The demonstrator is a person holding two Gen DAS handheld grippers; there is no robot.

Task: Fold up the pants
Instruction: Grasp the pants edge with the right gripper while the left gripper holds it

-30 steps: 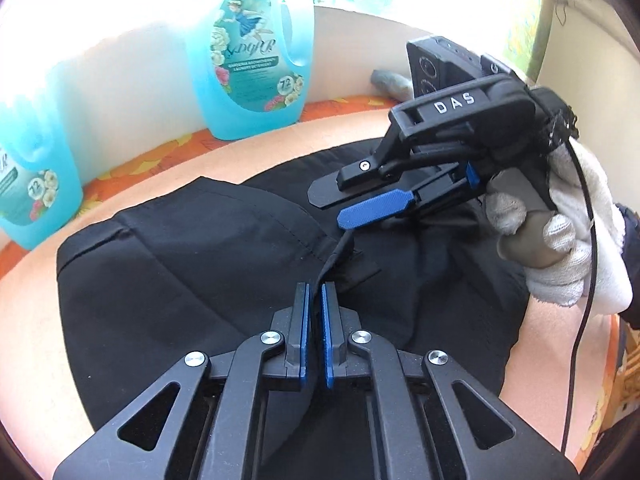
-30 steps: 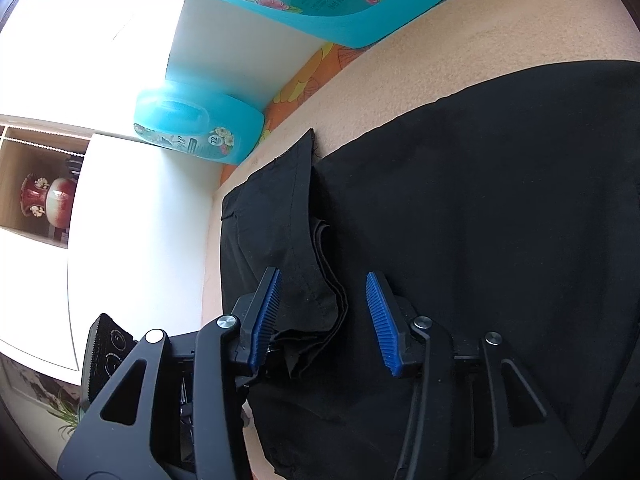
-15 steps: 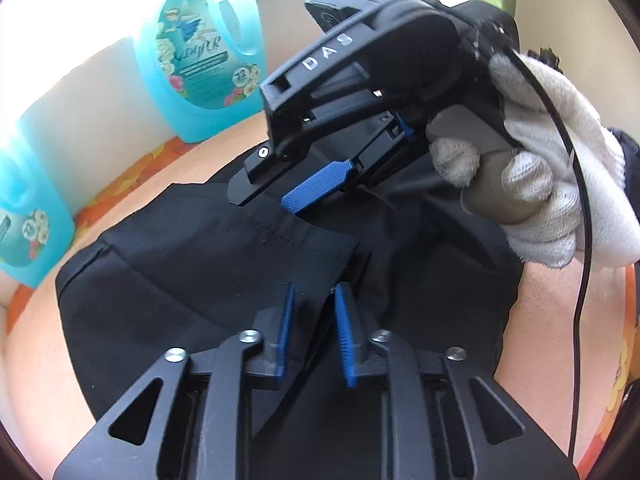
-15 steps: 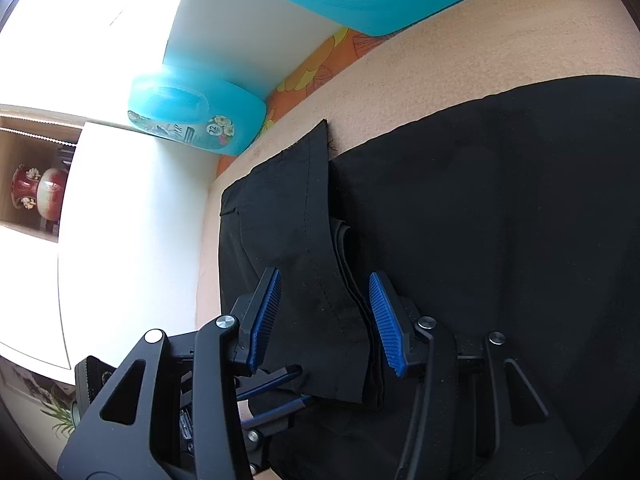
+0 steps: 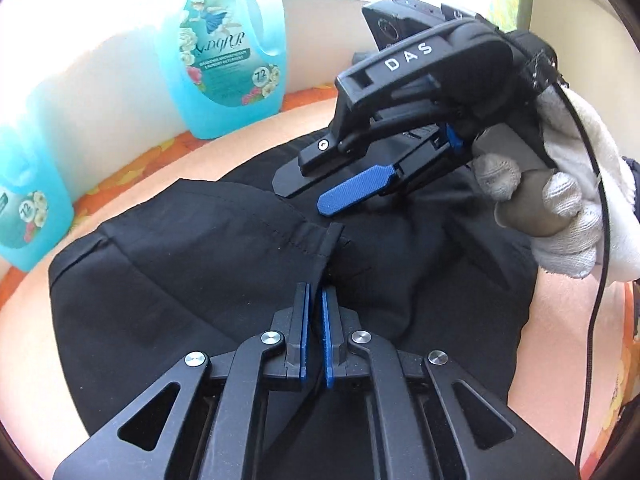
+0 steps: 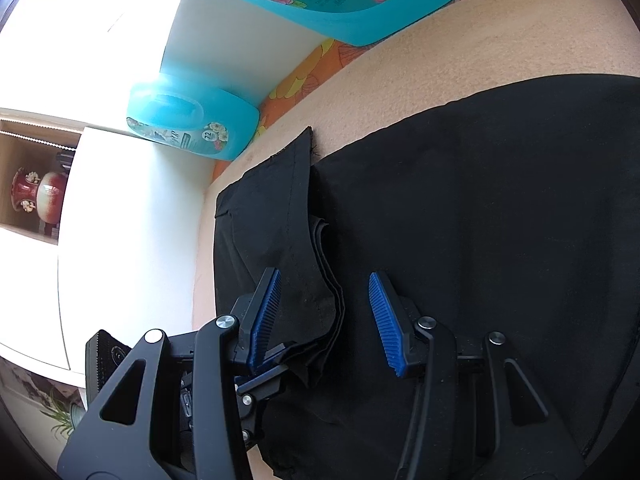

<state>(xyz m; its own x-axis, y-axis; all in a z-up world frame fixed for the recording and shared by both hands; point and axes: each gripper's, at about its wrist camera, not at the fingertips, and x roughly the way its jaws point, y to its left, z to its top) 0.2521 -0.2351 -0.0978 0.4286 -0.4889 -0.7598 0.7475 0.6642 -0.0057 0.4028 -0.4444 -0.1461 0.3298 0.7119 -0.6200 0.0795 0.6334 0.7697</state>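
Left tool (image 5: 314, 320) clamped on hem corner of black pants (image 5: 192, 280), right tool (image 6: 324, 320) jaws apart straddling that folded hem edge just ahead, peach worktop (image 6: 460, 64) clear beyond pants up to detergent bottles (image 5: 230, 52).

The left gripper (image 5: 315, 300), low in its frame, is matte black plastic with 4 silver screws and 2 ribbed blue pads (image 5: 305, 332). At upper right, the right gripper (image 5: 320, 186) is black too, marked "DAS" in white, with a thin black cable (image 5: 597, 208). A white knitted glove (image 5: 568, 216) with grey fingertips covers the hand.
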